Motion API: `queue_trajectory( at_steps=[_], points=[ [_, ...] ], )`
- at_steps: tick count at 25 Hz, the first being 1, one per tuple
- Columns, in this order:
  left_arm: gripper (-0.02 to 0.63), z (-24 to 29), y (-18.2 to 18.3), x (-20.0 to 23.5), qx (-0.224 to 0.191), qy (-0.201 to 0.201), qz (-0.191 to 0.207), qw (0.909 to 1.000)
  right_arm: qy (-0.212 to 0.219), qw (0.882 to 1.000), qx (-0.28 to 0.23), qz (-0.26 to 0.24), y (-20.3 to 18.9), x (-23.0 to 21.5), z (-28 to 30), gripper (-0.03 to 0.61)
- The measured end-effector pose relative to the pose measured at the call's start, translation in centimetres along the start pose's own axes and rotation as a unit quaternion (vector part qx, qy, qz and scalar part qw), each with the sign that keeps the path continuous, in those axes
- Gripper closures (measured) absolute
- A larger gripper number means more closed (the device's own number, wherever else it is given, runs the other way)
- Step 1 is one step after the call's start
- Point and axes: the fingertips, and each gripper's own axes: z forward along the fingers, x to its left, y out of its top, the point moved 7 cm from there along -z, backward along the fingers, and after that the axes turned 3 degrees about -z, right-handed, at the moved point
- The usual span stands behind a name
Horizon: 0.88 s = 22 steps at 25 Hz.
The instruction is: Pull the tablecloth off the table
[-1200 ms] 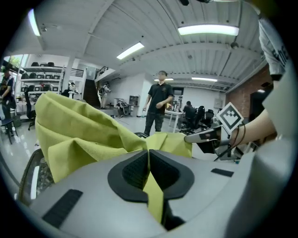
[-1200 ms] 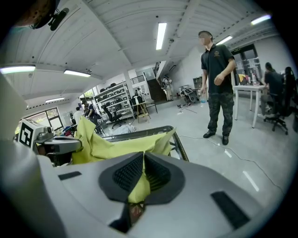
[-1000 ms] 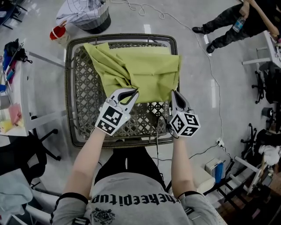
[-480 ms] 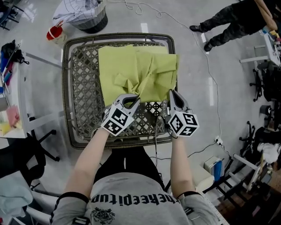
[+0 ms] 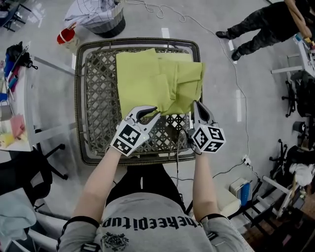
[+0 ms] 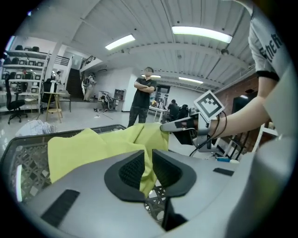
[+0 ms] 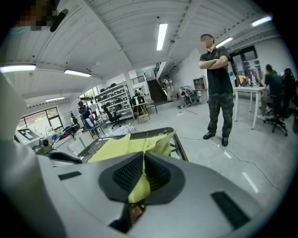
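The yellow-green tablecloth lies folded over itself on the right half of the woven wicker table. My left gripper is at the cloth's near edge. Its jaws have just been opening, and now they stand slightly apart with a fold of cloth hanging loose in the gap of the left gripper. My right gripper is shut on the near right corner. In the right gripper view, the cloth is pinched between the pads of the right gripper.
A basket of checked fabric and a red cup stand beyond the table's far left corner. A person stands at the far right. A white desk and a chair are on the left, and cables run across the floor.
The cloth's left flap has swung right and now lies flat over the middle. The bunched folds at the left gripper have settled, and that gripper's jaws have parted.
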Motion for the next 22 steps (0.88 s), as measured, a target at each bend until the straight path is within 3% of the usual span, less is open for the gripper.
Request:
queue_trajectory(
  at_steps=[4,10,22],
  points=[
    [0.588,-1.5,0.9,1.5,-0.040,0.044,-0.031,0.9978,0.006,1.000,-0.004,-0.006,0.4,0.6,0.0,0.561],
    [0.592,-4.2,1.8,3.2,-0.076,0.104,-0.050,0.9904,0.031,0.999,-0.017,-0.037,1.8,2.7,0.1,0.561],
    [0.592,-8.7,1.1,4.3,-0.093,0.157,-0.062,0.9813,0.132,0.983,-0.024,-0.129,4.1,10.8,2.2,0.561]
  ],
)
